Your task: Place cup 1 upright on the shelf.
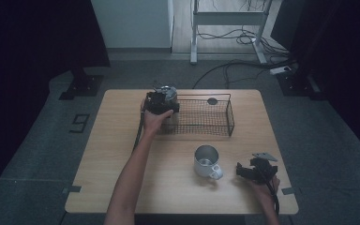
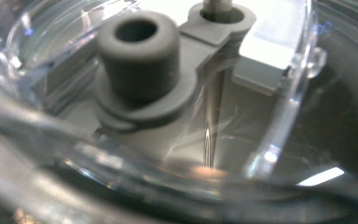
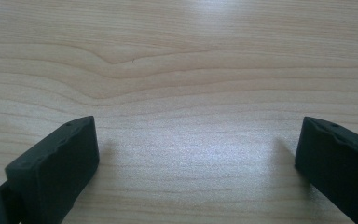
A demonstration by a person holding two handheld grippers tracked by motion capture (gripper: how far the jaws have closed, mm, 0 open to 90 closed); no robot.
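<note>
The 1 readable mark from here is on the grey floor to the left of the wooden table [image 1: 122, 140]: a dark floor marking [image 1: 79, 123] shaped like the numeral 9, or a 6 seen from the other side. No lettering, label or brand can be made out on the table, the wire basket [image 1: 201, 115] or the metal mug [image 1: 207, 161].

I count one wire basket [image 1: 201, 115], one metal mug [image 1: 207, 161], one clear lidded container [image 2: 168, 93], two grippers, one wooden table [image 1: 122, 154].
</note>
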